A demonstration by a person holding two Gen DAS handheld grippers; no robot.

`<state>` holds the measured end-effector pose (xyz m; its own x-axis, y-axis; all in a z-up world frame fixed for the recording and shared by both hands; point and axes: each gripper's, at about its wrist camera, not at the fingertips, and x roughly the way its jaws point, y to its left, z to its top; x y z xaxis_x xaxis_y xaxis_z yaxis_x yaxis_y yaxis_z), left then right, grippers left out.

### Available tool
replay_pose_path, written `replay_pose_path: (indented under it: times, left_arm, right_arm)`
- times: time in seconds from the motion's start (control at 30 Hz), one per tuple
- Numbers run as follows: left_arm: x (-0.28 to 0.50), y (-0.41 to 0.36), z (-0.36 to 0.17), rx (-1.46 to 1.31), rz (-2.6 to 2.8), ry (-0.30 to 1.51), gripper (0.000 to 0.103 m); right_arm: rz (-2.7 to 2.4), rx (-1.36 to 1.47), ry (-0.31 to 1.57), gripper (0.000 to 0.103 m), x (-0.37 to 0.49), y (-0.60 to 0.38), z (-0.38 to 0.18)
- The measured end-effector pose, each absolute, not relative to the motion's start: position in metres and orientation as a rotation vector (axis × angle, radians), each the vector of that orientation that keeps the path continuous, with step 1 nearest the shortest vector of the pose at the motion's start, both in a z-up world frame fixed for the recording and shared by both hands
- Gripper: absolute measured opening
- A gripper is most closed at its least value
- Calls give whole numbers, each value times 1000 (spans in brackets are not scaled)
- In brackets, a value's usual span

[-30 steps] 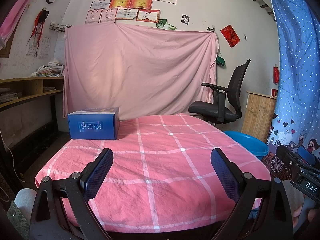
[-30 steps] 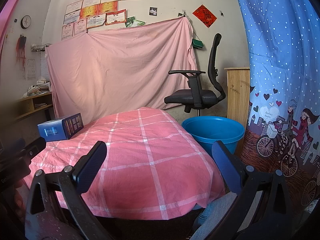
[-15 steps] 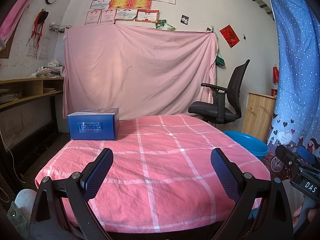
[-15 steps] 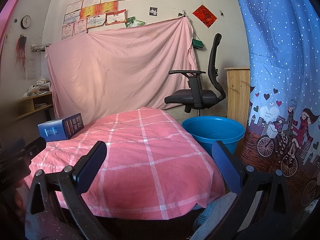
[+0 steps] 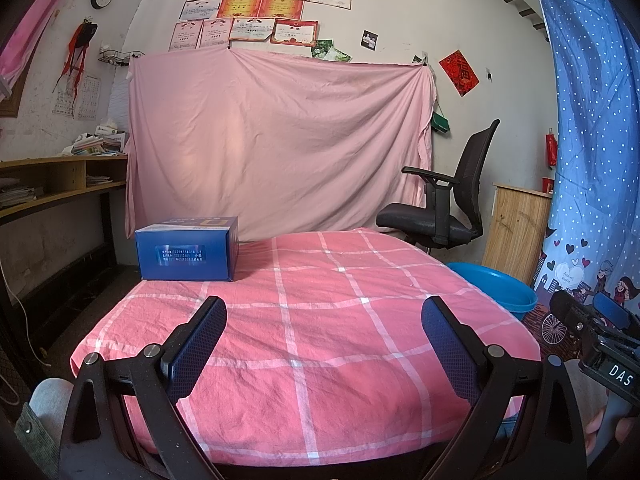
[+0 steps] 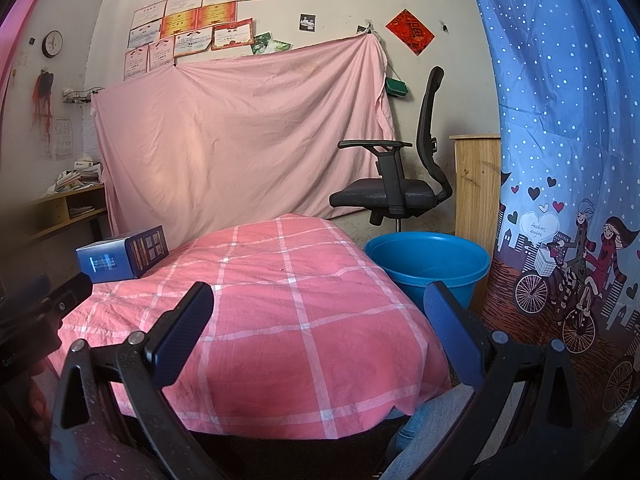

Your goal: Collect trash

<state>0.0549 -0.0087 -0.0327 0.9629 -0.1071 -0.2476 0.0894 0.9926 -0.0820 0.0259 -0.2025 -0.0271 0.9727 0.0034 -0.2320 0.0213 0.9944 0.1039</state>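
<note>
- Left tool point(image 5: 324, 338): fingers spread wide, nothing between them; held low at the near edge of the surface point(image 5: 320, 320), a checked pink cloth over it.
- Right tool point(image 6: 318, 320): likewise spread and carrying nothing, same near edge.
- Blue box point(image 5: 187, 254): stands at the far left corner of the cloth, well apart from both tools; the only loose item on it.
- Blue basin point(image 6: 428, 266): on the floor just right of the surface; no contents visible in it.
- Step in hand: unsettled. The cloth carries no visible litter, which fits trash already gathered or none yet laid out; whether the box counts as trash cannot be told.
</note>
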Motion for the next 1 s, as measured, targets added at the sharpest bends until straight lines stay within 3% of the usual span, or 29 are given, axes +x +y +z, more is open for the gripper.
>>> replay_pose_path:
  times: [1.0]
  left_arm:
    - [54, -9, -32, -73, -102, 257, 96]
  right_arm:
    - [-9, 106, 235, 103, 26, -202, -27]
